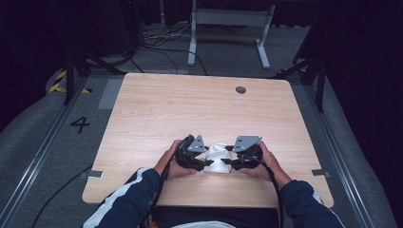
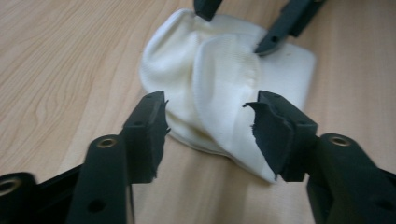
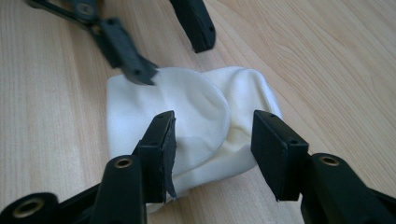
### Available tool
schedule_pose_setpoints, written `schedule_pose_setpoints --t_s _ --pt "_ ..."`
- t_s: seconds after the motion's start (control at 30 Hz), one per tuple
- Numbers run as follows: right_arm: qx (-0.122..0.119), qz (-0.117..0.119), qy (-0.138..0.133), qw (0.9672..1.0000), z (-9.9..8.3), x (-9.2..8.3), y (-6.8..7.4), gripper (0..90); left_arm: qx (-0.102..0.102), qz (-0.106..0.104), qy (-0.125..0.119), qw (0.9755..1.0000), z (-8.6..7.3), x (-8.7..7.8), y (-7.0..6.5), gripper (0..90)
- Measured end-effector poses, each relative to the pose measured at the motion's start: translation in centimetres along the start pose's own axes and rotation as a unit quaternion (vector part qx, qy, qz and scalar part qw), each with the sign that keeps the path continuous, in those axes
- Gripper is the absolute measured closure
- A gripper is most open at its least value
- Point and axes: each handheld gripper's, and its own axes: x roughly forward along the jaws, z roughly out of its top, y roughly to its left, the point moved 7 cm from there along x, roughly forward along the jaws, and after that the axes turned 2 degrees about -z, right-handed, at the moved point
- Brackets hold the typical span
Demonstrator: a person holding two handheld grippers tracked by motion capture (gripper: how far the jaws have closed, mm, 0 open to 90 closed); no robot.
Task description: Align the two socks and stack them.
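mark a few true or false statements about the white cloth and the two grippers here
1. A white cloth lies on the wooden table. True.
2. The left gripper has its jaws clamped tight on the cloth. False: the jaws stand apart with the cloth's edge between them.
3. The cloth lies perfectly flat in one layer. False: it is folded and bunched.
4. The right gripper faces the cloth from the side opposite the left gripper. True.
5. The cloth is red. False: it is white.
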Motion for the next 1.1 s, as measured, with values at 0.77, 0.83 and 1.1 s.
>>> schedule_pose_setpoints --t_s 0.77,0.83,1.1 --pt "0.004 -0.042 -0.018 0.999 0.7 -0.4 -1.0 84.2 0.008 0.044 -0.02 0.9988 2.9 1.1 3.0 87.5" --pt "0.008 -0.047 -0.003 0.9988 0.2 0.2 -1.3 82.7 -0.005 0.054 -0.014 0.9984 2.6 2.1 3.9 84.6" --pt "0.022 -0.047 0.017 0.9985 -0.9 1.3 -1.9 80.0 -0.042 0.062 -0.022 0.9969 2.3 3.0 4.7 52.8"
